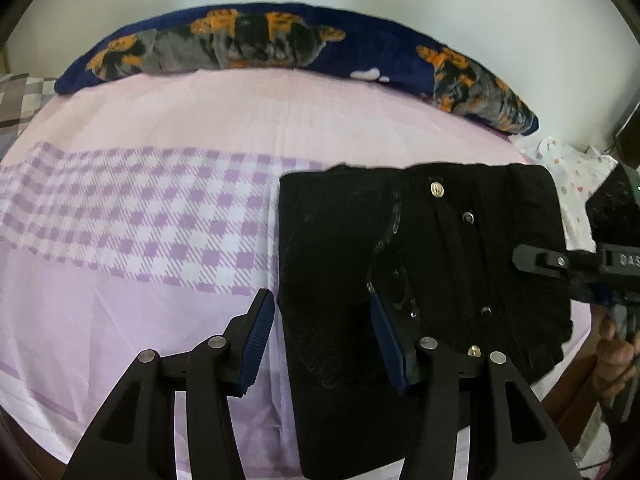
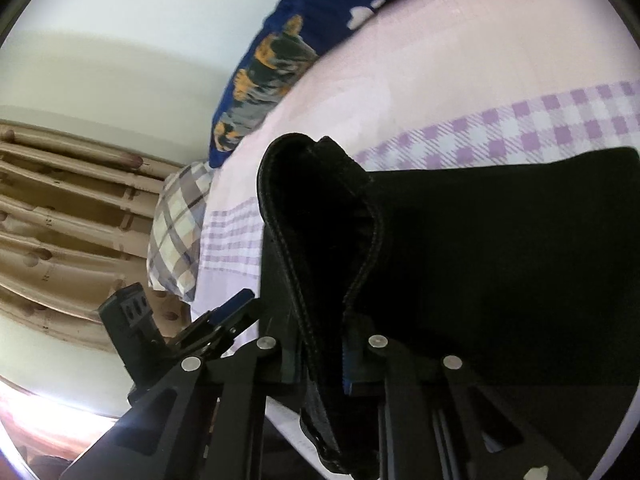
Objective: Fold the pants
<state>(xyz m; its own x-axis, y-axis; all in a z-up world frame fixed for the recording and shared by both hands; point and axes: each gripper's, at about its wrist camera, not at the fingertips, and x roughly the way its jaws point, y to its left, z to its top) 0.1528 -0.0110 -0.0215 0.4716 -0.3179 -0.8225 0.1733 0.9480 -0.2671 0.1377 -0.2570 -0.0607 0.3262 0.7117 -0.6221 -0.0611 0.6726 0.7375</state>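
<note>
- Pants (image 1: 420,264): black ones, and they lie on the right side of the bed sheet (image 1: 132,320), near me. They look folded into a short, thick block, with the buttons on top.
- My left gripper (image 1: 324,340) is wide open and holds nothing. One blue pad (image 1: 256,332) hangs over the bare sheet, just left of the pants. The other is over the black cloth. I think I hold it this way so it sits across the left edge, ready to pinch there.
- My right gripper (image 2: 324,364) is closed on a thick edge of the pants (image 2: 500,260), with the stitched seam (image 2: 360,264) standing up between its pads. I grip here so the layers stay together when I move them.
- In the left view, my right gripper comes in from the right side, over the right edge of the pants. My hand (image 1: 614,356) is behind it.
- I think the fold is far along, because the block is short. What may be left is one more fold, or just patting it flat.
- Thick cloth like this can spring open, so a firm pinch on all the layers will help.
- A blue pillow (image 1: 280,44) with orange shapes lies at the far side of the bed, well apart from the pants. A checked pillow (image 2: 176,232) sits at the bed's end.
</note>
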